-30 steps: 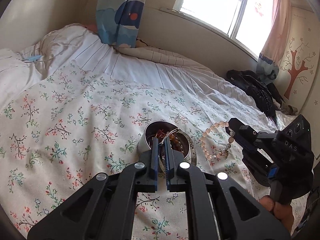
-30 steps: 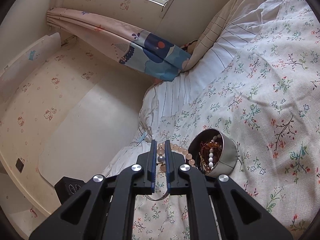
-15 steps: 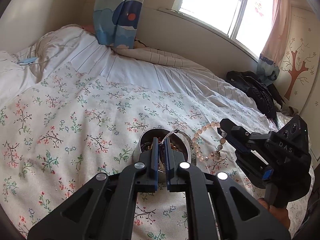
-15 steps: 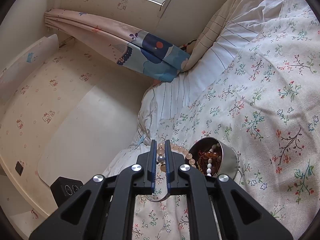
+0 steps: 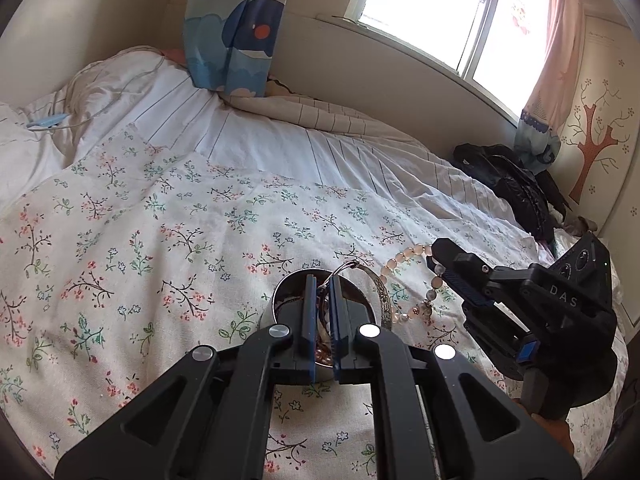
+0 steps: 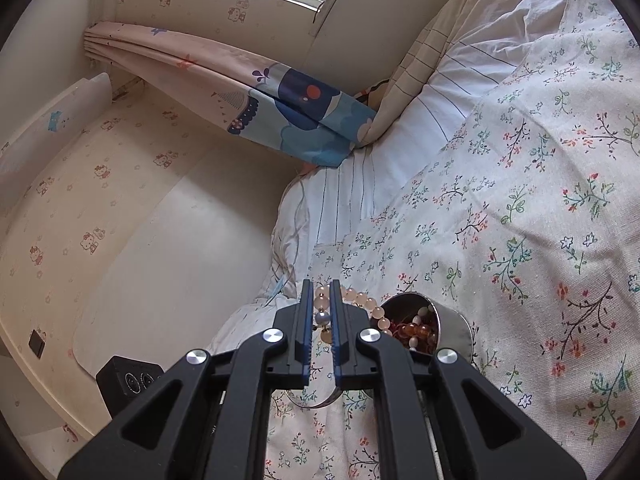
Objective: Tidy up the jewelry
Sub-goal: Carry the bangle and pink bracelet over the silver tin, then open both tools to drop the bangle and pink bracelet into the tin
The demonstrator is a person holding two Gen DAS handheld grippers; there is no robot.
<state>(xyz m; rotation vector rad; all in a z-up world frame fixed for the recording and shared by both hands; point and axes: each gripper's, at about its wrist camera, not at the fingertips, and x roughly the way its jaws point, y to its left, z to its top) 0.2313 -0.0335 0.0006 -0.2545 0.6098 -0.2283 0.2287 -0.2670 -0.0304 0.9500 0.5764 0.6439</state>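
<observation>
A small round metal tin (image 5: 280, 300) holding several beaded pieces stands on the floral bedspread; it also shows in the right wrist view (image 6: 452, 324). My left gripper (image 5: 321, 280) is shut on a silver bangle (image 5: 382, 296) that hangs beside the tin's rim. My right gripper (image 6: 321, 286) is shut on a pink bead bracelet (image 6: 362, 300) and holds it in the air next to the tin. The left wrist view shows the right gripper (image 5: 438, 254) with the bracelet (image 5: 400, 258) dangling from it.
The bed (image 5: 160, 208) fills the view, with a white striped quilt (image 5: 280, 140) behind. A black bag (image 5: 508, 184) lies at the far right by the window wall. A blue patterned curtain (image 5: 232, 28) hangs at the bed's head. A black box (image 6: 128, 376) sits on the floor.
Both grippers have shifted slightly over the bedspread; the tin now sits lower and closer in the left wrist view. Both grips are unchanged.
</observation>
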